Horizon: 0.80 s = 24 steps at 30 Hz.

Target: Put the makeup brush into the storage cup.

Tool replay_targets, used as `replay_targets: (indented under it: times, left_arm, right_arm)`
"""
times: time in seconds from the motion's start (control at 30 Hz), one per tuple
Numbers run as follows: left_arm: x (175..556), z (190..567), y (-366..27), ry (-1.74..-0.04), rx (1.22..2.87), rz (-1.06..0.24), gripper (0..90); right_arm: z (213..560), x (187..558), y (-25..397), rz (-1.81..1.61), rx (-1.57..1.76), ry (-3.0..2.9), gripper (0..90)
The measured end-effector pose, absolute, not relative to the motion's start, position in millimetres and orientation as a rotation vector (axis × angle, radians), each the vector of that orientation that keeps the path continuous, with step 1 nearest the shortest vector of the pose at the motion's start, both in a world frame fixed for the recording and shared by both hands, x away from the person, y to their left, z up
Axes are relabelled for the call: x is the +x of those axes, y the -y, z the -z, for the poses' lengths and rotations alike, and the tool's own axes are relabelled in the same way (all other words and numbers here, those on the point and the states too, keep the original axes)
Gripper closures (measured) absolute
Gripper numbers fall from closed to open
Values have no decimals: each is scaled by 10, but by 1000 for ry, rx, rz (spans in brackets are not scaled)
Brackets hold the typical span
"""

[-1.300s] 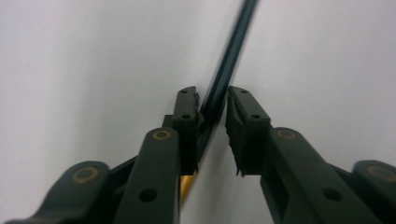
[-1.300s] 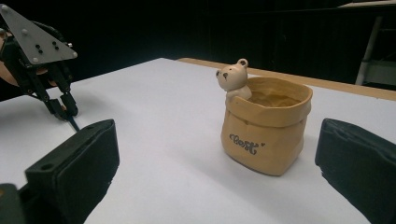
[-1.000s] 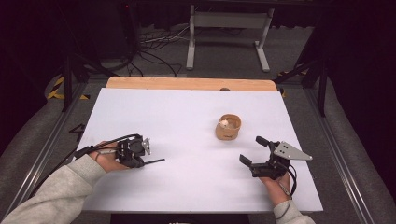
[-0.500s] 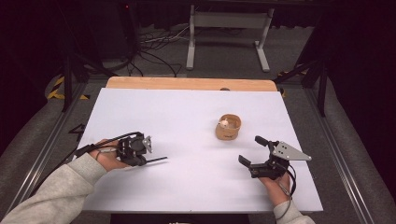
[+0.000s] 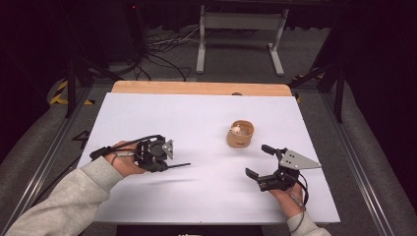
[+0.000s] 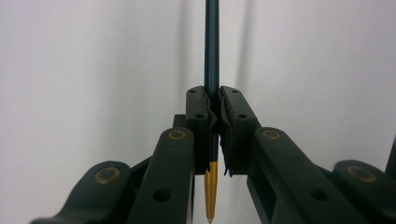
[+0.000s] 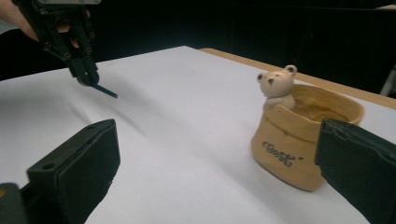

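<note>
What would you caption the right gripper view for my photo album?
Open right claw faces a tan bear-topped pot while the left claw grips a dark pen.

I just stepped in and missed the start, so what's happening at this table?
A person is working at a white table with a gripper in each hand. The left gripper is shut on a dark blue pen with a gold tip, held low over the table. The right gripper is open, its jaws spread wide and facing a small tan bear-decorated pot that stands upright nearby. Nothing touches the pot yet.
</note>
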<state>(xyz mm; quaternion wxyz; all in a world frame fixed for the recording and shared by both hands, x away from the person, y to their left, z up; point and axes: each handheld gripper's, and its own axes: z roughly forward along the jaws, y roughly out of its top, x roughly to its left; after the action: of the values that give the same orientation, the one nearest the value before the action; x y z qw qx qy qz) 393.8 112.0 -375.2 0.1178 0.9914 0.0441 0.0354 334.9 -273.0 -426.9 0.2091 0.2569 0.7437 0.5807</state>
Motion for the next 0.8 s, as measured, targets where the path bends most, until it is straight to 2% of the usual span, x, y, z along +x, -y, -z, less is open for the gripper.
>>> replay_targets:
  times: [0.3,0.8]
  left_arm:
    - [3828,3640,-824,-3,2881,-96,828]
    - [3739,3592,-527,68,2862,-80,828]
  right_arm:
    - [4236,3335,2596,-1625,644,-2135,26]
    - [4209,3285,2360,-1651,524,-2211,42]
